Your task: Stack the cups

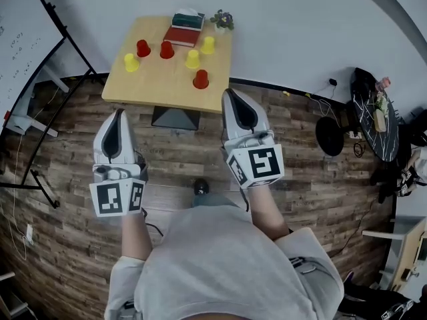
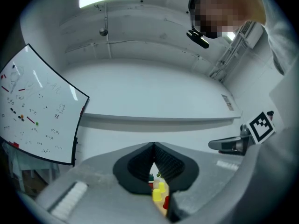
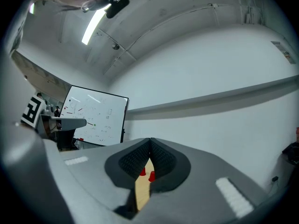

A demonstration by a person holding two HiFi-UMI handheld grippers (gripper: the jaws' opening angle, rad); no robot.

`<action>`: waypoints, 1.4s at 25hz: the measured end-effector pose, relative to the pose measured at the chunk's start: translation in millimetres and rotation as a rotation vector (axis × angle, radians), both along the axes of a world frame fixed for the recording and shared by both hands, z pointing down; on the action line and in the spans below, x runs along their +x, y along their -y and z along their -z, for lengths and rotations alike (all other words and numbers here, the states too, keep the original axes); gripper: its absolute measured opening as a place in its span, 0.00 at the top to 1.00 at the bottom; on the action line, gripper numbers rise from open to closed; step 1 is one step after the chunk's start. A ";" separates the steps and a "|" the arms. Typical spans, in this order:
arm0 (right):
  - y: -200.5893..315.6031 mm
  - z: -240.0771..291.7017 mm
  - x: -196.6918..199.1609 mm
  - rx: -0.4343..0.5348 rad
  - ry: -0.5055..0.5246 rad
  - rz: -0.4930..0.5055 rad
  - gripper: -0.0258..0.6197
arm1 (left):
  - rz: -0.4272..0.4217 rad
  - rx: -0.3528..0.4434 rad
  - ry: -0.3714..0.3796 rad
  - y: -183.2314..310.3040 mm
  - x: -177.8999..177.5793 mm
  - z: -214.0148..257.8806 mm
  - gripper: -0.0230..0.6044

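Three red cups (image 1: 143,48) (image 1: 167,50) (image 1: 201,79) and three yellow cups (image 1: 131,63) (image 1: 193,59) (image 1: 208,45) stand upside down and apart on the small wooden table (image 1: 153,89). My left gripper (image 1: 120,112) and right gripper (image 1: 229,92) hover over the floor short of the table's near edge, both shut and empty. In the left gripper view the shut left gripper (image 2: 153,145) leaves a slit below showing a yellow cup (image 2: 160,190) and a red cup (image 2: 166,202). Below the shut right gripper (image 3: 150,140), two red cups (image 3: 142,172) (image 3: 152,175) show.
Stacked books (image 1: 185,29) and a small potted plant (image 1: 223,20) sit at the table's far edge. A whiteboard on a stand (image 1: 20,45) is to the left. A black stool (image 1: 330,135) and a round dark table (image 1: 377,112) stand to the right on the wood floor.
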State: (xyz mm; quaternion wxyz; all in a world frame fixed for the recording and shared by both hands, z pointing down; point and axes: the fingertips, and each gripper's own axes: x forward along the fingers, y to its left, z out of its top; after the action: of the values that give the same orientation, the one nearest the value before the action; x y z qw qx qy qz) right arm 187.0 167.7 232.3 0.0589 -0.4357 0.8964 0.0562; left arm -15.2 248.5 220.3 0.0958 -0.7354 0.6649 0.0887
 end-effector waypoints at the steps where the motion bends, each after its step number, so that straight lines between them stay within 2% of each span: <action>1: 10.1 -0.2 -0.6 0.001 0.001 0.002 0.96 | 0.005 0.003 0.002 9.5 -1.1 0.5 0.96; 8: 65.3 -9.1 -0.8 -0.016 0.018 0.021 0.96 | 0.027 0.020 0.012 60.8 0.0 3.8 0.96; 16: 105.1 -14.5 -12.7 -0.032 0.022 0.029 0.96 | 0.023 0.005 0.007 100.7 -7.3 -0.4 0.96; 22: 142.1 -16.7 -24.8 -0.040 0.033 -0.002 0.96 | -0.012 0.001 0.013 143.5 -20.2 -2.6 0.96; 35: 234.3 -11.5 -75.5 -0.046 0.036 -0.102 0.96 | -0.123 0.000 0.040 252.6 -72.0 8.4 0.96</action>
State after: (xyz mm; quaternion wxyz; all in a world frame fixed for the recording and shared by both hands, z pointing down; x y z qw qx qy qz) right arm 111.6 -66.6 243.8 0.0622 -0.4832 0.8728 0.0306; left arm -87.2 -4.2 212.0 0.1035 -0.7766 0.6163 0.0797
